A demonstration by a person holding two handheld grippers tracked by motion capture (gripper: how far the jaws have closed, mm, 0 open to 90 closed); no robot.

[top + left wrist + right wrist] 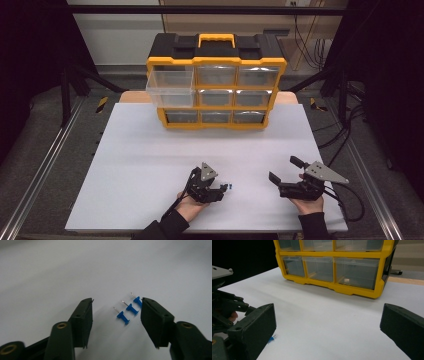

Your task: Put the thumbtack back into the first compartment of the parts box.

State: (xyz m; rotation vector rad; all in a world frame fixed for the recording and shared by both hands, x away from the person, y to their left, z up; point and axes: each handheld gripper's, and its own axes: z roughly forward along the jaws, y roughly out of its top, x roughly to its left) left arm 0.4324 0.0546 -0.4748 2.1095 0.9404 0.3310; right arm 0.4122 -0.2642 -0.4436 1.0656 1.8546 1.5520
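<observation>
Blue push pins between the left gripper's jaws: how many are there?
3. They lie in a slanted row on the white table: the nearest pin, the middle pin, and the far pin beside the right-hand jaw, which may hide others.

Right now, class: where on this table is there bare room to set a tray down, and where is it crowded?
Free: the broad white table between the yellow drawer cabinet and the hands, plus the front-left corner. Crowded: around the left gripper, where three blue push pins lie, and by the right gripper.
</observation>
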